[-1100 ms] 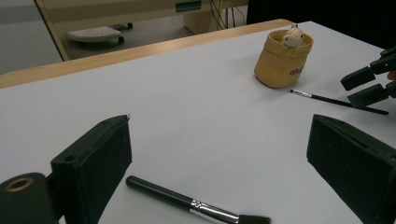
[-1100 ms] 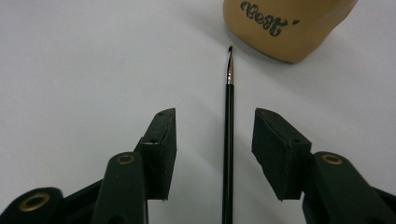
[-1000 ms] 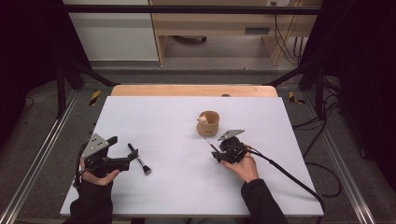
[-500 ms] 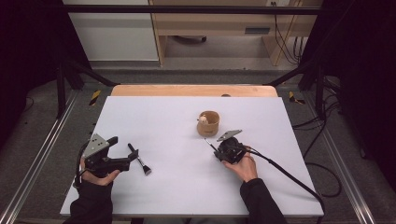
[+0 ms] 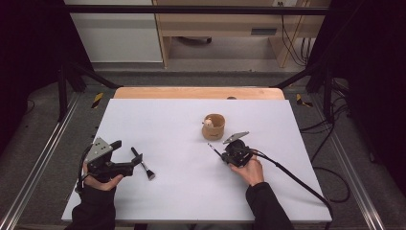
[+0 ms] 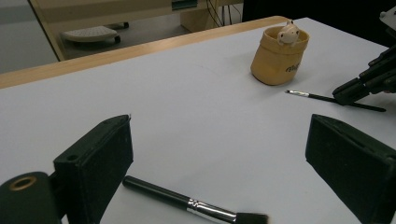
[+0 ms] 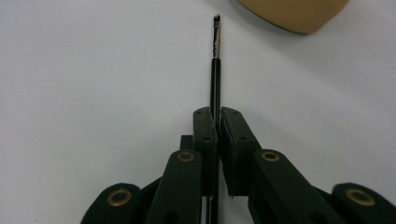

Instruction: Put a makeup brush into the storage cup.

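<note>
Here we see a thin black liner brush [image 7: 215, 65], a slim straight stick with a metal ferrule and a tiny dark tip, lying flat on the smooth white surface [image 5: 182, 120]. Our right claw [image 5: 224, 155] has just been closing, and its two flat black pads now pinch the brush handle between them, the tip pointing out ahead of the jaws toward the tan cup [image 5: 213, 127].

That cup is a small round holder of soft-looking tan material with a little pale figure [image 6: 288, 32] peeking over its rim. The liner brush lies just beside the cup, on our side of it, with nothing between the two.

Well to the left of the cup, our left claw [image 5: 125, 155] stands wide, gripping nothing. A second brush [image 6: 196, 206], thicker, with a glossy black handle, shiny ferrule and dark flared bristles, lies on the surface between and just before its pads, untouched.
</note>
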Motion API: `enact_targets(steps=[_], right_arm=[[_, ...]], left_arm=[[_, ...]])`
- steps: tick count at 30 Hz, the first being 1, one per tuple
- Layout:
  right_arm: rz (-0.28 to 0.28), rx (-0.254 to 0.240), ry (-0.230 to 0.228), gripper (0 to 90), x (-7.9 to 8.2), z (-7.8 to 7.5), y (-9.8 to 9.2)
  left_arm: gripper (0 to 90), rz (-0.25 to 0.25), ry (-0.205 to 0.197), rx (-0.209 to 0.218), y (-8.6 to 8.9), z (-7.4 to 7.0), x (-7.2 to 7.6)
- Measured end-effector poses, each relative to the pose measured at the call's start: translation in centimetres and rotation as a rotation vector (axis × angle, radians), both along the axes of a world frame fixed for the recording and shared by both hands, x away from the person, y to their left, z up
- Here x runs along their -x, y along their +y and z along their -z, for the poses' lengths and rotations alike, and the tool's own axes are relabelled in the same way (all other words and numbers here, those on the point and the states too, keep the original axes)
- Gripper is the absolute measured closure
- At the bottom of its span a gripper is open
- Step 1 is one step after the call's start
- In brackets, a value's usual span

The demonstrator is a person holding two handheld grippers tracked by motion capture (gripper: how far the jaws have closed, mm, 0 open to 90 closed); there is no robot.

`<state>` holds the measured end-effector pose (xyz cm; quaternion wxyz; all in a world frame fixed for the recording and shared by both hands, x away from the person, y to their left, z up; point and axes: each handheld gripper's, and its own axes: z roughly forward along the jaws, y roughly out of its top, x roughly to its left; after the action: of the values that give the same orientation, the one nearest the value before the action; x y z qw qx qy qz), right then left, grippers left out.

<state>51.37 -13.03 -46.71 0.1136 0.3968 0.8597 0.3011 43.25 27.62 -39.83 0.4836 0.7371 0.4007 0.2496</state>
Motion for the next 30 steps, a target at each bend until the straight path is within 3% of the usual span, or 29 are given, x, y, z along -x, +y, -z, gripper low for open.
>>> enact_targets(steps=[7, 12, 19, 20, 23, 30], right_arm=[[-0.034, 0.001, -0.004, 84.8, 0.0, 0.0, -0.1], [-0.035, -0.006, -0.032, 72.3, 0.1, -0.4, -0.3], [-0.048, 0.004, -0.063, 60.8, 0.0, -2.5, -0.4], [-0.045, 0.005, -0.055, 57.8, 0.0, -3.4, -0.2], [-0.049, 0.000, -0.048, 57.0, -0.2, -3.9, 0.0], [-0.094, 0.107, 0.037, 59.6, -1.3, -3.9, 1.4]], left_arm=[[7.0, 0.001, 0.000, -0.001, 0.0, 0.0, 0.0], [7.1, 0.001, -0.001, 0.001, 0.0, 0.0, 0.0], [7.1, 0.005, 0.002, -0.003, 0.0, 0.0, 0.0], [7.1, 0.006, 0.004, -0.005, 0.0, 0.0, 0.0], [7.1, 0.007, 0.005, -0.007, 0.0, 0.0, 0.0], [7.2, 0.011, 0.007, -0.006, 0.0, 0.0, -0.1]])
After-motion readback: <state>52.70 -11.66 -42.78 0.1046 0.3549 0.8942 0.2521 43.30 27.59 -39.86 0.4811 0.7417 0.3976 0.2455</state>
